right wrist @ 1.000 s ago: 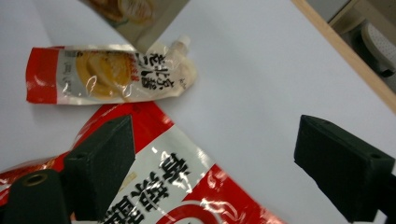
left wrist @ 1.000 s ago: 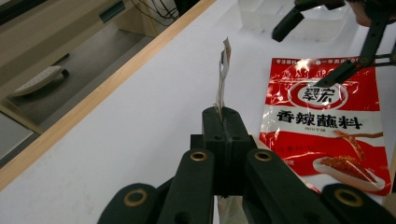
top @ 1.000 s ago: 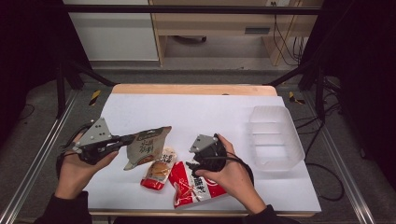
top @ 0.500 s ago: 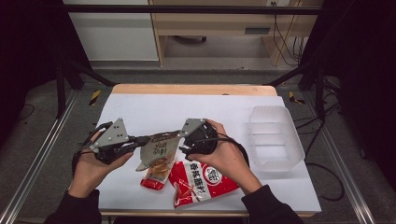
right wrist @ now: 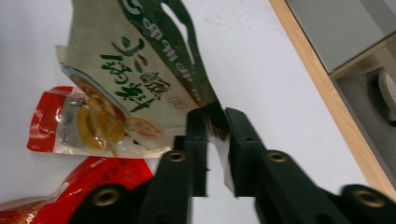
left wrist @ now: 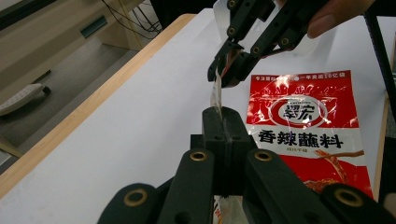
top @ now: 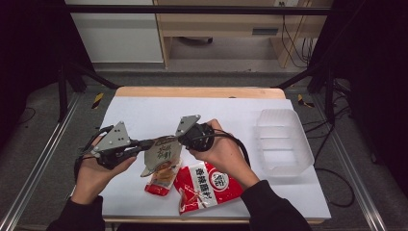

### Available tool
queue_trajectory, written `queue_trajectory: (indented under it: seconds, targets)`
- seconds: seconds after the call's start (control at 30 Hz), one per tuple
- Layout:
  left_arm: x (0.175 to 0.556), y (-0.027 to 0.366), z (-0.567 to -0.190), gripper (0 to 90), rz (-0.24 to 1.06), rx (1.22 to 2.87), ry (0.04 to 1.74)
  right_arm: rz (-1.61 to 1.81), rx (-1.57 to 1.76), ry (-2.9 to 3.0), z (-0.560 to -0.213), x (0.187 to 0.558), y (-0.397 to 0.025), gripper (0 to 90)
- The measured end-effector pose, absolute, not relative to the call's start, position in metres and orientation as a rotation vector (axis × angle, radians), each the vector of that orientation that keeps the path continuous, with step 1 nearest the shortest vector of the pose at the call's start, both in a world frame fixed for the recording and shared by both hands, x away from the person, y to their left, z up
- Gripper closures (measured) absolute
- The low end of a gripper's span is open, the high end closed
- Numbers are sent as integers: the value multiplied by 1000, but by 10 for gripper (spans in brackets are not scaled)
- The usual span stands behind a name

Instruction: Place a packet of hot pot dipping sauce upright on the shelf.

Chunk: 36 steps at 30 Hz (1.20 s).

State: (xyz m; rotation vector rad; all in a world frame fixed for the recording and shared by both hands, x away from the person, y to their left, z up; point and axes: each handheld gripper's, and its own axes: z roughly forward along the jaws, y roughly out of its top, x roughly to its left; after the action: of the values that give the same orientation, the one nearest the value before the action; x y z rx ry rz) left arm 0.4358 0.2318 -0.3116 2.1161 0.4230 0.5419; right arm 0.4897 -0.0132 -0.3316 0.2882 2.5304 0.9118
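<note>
Now the left tongs (top: 144,143) pinch the beige sauce packet (top: 162,155) above the counter (top: 144,115). Since a second ago, the right tongs (top: 179,139) have left the red seasoning pouch (top: 209,185) and clamp the packet's opposite edge, readying a two-handed transfer or tear.

Held pouch (top: 162,155) between left gripper (top: 142,144) and right gripper (top: 179,139); two packets (top: 208,185) beneath; tub (top: 283,141) right.

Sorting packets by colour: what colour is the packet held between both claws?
Beige with a dark green band, clearest in the right gripper view: held packet.
</note>
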Motion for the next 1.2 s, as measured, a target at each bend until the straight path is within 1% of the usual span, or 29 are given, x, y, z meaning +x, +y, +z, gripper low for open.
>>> queue_trajectory:
  seconds: [0.07, 0.23, 0.37, 0.4, 0.5, 0.6, 0.67, 0.77, 0.93, 1.0, 1.17, 1.2]
  targets:
    - [437, 233, -312, 900, 544, 2105, 436, 915, 287, 2523, -331, 489, -12, 889]
    - [439, 237, -314, 900, 532, 2062, 479, 905, 299, 2498, -325, 488, -11, 900]
    - [440, 237, -317, 900, 528, 2059, 478, 891, 318, 2487, -318, 491, -10, 900]
    - [441, 236, -318, 888, 518, 2045, 482, 888, 326, 2485, -316, 492, -11, 900]
    - [442, 234, -321, 758, 502, 2035, 488, 872, 346, 2475, -310, 496, -13, 900]
    - [443, 232, -326, 573, 506, 2030, 495, 844, 361, 2459, -305, 500, -17, 900]
    - [443, 232, -328, 494, 507, 2025, 500, 843, 380, 2450, -302, 503, -21, 900]
    - [446, 235, -336, 389, 532, 2002, 553, 838, 413, 2435, -298, 508, -30, 900]
    - [448, 242, -346, 265, 568, 2019, 607, 823, 465, 2411, -291, 513, -47, 900]
    - [451, 249, -358, 230, 579, 2006, 665, 812, 480, 2404, -287, 514, -54, 900]
    - [455, 262, -375, 173, 592, 2015, 743, 786, 520, 2385, -280, 517, -67, 900]
    - [457, 271, -383, 166, 594, 1999, 790, 781, 544, 2376, -277, 519, -74, 900]
